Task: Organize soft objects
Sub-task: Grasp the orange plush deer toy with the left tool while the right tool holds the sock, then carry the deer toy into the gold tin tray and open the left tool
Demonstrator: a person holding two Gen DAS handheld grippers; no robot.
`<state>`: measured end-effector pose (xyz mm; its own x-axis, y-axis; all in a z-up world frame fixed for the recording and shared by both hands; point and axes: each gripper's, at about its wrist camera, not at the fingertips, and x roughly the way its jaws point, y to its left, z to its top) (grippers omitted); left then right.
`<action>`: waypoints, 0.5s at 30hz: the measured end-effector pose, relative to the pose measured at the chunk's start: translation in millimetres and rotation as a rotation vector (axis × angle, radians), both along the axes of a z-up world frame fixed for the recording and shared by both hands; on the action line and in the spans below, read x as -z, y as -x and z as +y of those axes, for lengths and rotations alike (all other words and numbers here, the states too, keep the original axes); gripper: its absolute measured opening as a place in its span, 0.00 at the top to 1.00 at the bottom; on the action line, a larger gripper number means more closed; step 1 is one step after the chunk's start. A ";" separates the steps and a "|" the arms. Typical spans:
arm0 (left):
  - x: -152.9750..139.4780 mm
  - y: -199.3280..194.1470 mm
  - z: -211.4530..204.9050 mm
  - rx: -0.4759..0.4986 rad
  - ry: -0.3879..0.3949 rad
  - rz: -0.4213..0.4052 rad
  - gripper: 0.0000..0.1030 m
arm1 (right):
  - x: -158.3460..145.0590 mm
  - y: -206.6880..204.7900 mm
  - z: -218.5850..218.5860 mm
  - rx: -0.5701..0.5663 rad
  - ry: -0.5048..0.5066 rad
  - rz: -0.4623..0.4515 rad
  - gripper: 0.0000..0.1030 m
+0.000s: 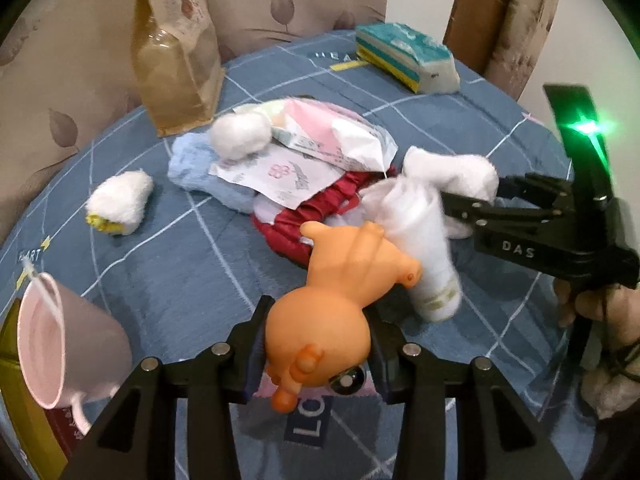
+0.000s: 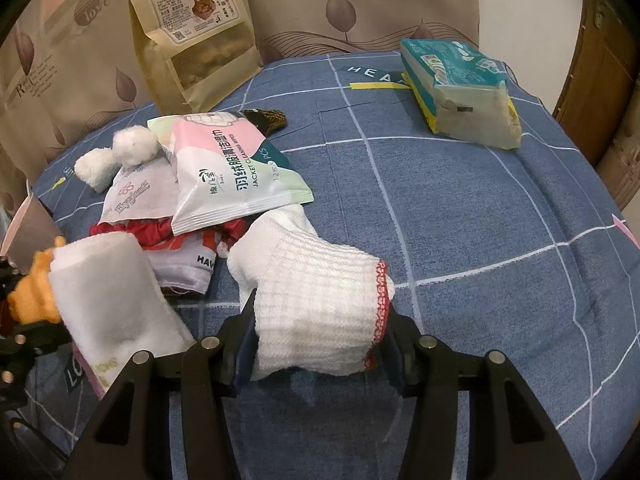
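orange toy [image 1: 320, 320] clenched between left gripper [image 1: 316, 344] jaws | white glove [image 2: 320, 308] clamped in right gripper [image 2: 316, 340] jaws

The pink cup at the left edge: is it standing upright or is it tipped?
Tipped. In the left wrist view the pink cup lies tilted, its open mouth facing sideways and its handle pointing down.

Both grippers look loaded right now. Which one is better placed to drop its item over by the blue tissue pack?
Right, probably. The right gripper holds the white knit glove, with bare blanket between it and the tissue pack. The left gripper grips the orange toy behind the pile.
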<state>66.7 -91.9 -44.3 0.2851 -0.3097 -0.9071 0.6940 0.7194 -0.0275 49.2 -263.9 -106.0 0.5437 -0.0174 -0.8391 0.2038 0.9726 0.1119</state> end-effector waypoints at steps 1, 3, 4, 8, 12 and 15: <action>-2.9 0.3 3.0 -0.005 0.006 -0.002 0.58 | -0.1 0.0 0.1 0.000 0.000 0.000 0.53; -9.0 1.5 9.2 -0.019 0.017 -0.012 0.58 | -0.3 0.0 0.3 0.001 0.001 0.001 0.53; -12.6 1.6 13.2 -0.027 0.024 -0.013 0.58 | -0.4 0.1 0.1 0.001 0.000 0.001 0.53; -24.7 1.3 23.1 -0.060 0.038 -0.037 0.58 | 0.3 0.7 0.4 0.005 -0.005 -0.002 0.52; -35.1 0.5 40.9 -0.111 0.046 -0.061 0.58 | 0.6 1.1 0.6 0.005 -0.003 -0.003 0.52; -41.9 -4.3 55.9 -0.163 0.053 -0.072 0.58 | 0.8 1.3 0.5 0.005 -0.004 -0.004 0.52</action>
<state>71.0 -36.0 -2.4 0.3994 -0.3005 -0.8661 0.5696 0.8216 -0.0224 47.9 -263.4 -106.8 0.5466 -0.0169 -0.8373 0.2085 0.9711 0.1165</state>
